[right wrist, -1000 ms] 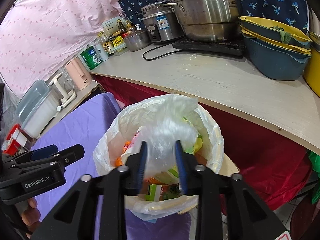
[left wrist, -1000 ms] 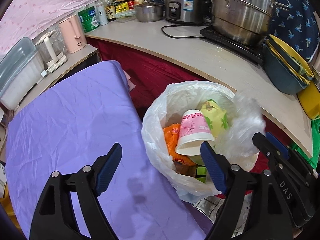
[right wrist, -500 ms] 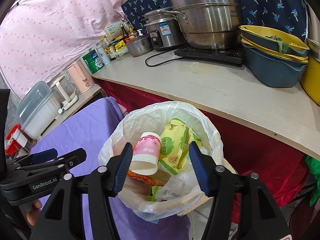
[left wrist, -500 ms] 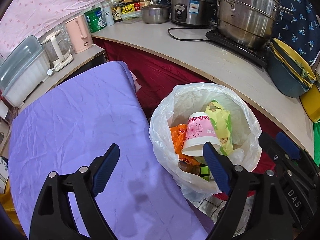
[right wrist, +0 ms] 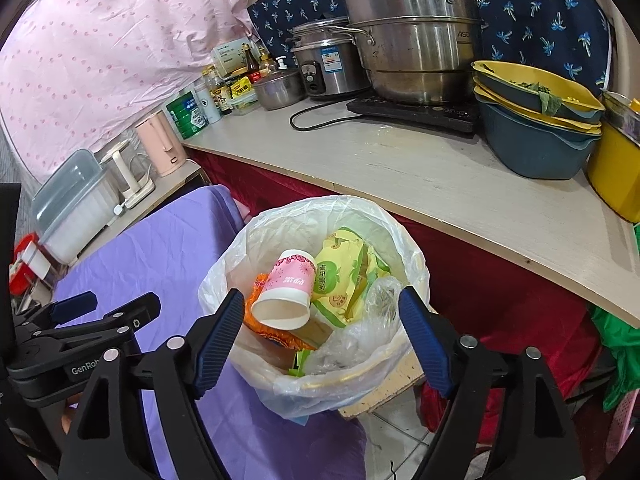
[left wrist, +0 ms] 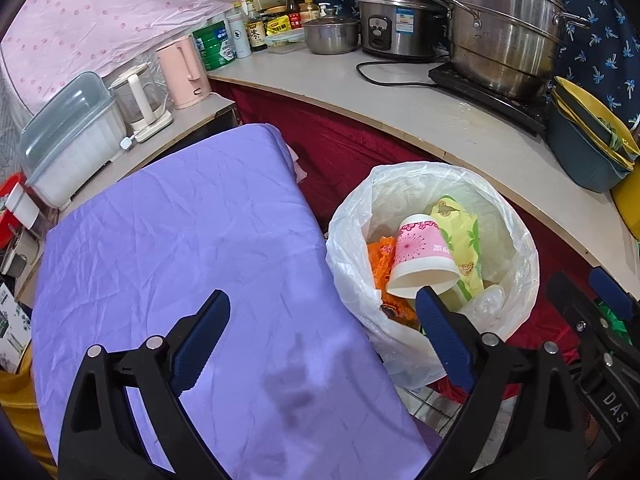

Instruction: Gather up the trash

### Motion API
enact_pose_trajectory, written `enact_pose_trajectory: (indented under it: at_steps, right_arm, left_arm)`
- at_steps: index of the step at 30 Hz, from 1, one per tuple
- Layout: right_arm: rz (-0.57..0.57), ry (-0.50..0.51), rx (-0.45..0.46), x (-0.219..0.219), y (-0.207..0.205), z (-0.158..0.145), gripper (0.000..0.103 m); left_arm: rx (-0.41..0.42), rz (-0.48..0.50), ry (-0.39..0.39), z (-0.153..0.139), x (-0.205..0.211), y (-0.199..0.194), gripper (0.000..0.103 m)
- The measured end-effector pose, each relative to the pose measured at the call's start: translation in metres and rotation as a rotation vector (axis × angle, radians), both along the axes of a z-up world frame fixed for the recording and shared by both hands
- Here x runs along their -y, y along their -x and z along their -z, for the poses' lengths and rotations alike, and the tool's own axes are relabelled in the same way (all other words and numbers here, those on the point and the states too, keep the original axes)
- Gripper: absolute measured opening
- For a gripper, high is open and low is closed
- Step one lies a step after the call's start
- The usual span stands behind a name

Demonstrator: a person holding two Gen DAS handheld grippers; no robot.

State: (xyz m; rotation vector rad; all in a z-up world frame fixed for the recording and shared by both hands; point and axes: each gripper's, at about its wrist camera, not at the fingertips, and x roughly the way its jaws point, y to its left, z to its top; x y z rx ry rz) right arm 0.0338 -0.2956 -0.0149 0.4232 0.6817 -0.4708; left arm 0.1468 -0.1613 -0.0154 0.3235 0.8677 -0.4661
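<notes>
A bin lined with a white plastic bag (left wrist: 516, 240) (right wrist: 412, 264) stands on the floor beside the purple-covered table (left wrist: 192, 248) (right wrist: 160, 252). In it lie a pink paper cup (left wrist: 420, 252) (right wrist: 286, 288), a yellow-green wrapper (left wrist: 460, 232) (right wrist: 344, 276), an orange wrapper (left wrist: 380, 256) and a crumpled clear plastic bag (right wrist: 360, 328). My right gripper (right wrist: 320, 336) is open and empty just above the bin's near rim. My left gripper (left wrist: 324, 344) is open and empty over the table's right edge, next to the bin.
A curved counter (right wrist: 400, 160) behind the bin holds steel pots (right wrist: 412, 40), a rice cooker (left wrist: 396, 20), stacked basins (right wrist: 536, 120), bottles and a pink kettle (left wrist: 184, 72). A lidded plastic box (left wrist: 68, 136) sits far left. Red cloth (right wrist: 500, 280) hangs under the counter.
My right gripper opened and let the clear plastic bag fall into the bin, then drew back a little. My left gripper pulled back slightly and stayed open.
</notes>
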Motion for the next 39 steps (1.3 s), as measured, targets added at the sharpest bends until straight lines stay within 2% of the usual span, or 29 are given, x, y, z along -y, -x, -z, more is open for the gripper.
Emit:
enact_pose_trajectory:
  at_steps: [3, 9, 12, 21, 27, 39]
  right_arm:
    - [0.002, 0.008, -0.012, -0.005, 0.006, -0.001, 0.084]
    - [-0.022, 0.017, -0.037, -0.016, 0.013, -0.001, 0.086]
    - [-0.03, 0.021, -0.041, -0.021, 0.016, -0.001, 0.097]
    - [-0.039, 0.023, -0.056, -0.034, 0.032, 0.008, 0.097]
    - [-0.036, 0.074, -0.072, -0.043, 0.042, 0.008, 0.097]
    - [-0.032, 0.092, -0.108, -0.056, 0.059, 0.01, 0.097]
  left_arm:
    - [0.008, -0.008, -0.011, 0.002, -0.005, 0.005, 0.09]
    - [0.009, -0.034, -0.024, 0.005, -0.015, 0.012, 0.091]
    - [0.001, -0.05, -0.028, 0.008, -0.02, 0.016, 0.091]
    - [0.008, -0.056, -0.041, 0.014, -0.03, 0.035, 0.094]
    - [0.012, -0.061, -0.041, 0.016, -0.036, 0.047, 0.094]
    - [-0.002, -0.075, -0.043, 0.021, -0.047, 0.064, 0.094]
